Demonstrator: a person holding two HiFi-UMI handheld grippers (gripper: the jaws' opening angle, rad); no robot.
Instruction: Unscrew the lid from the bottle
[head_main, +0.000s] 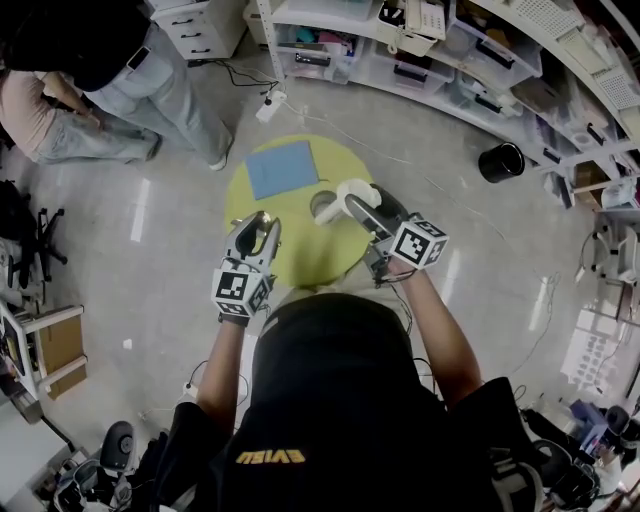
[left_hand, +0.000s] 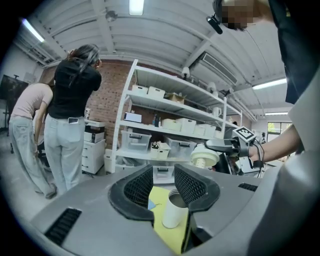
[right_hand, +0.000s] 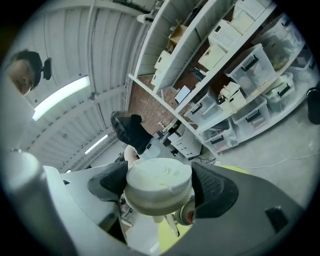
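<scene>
Lid (right_hand: 159, 182) is off the bottle and clenched in my right tongs (head_main: 360, 200). The two dark ribbed pads press on its wide white top from either side. In the left gripper view the lid hangs in the air above and to the right of the bottle, with its ribbed collar showing under the broad top.

The bottle (left_hand: 174, 212) is white and stands upright on the round yellow-green tabletop (head_main: 300, 250) with its mouth open. In the head view it sits near the middle of the tabletop, just left of the held lid.

My left tongs (left_hand: 165, 190) are released, with the jaws apart and nothing gripped. The bottle shows through the gap beyond the tips, and its right side is hidden behind the right jaw. In the head view these tongs hover over the near left part of the tabletop, apart from the bottle.

A blue sheet (head_main: 282, 168) lies flat on the far left of the tabletop, clear of the bottle. White shelving (left_hand: 170, 115) loaded with bins and boxes lines the far side of the room, and a black bin (head_main: 500, 161) stands on the floor near it. A person in a dark top and pale jeans (left_hand: 72, 120) stands off to the left, back turned, with a second person just beside.
</scene>
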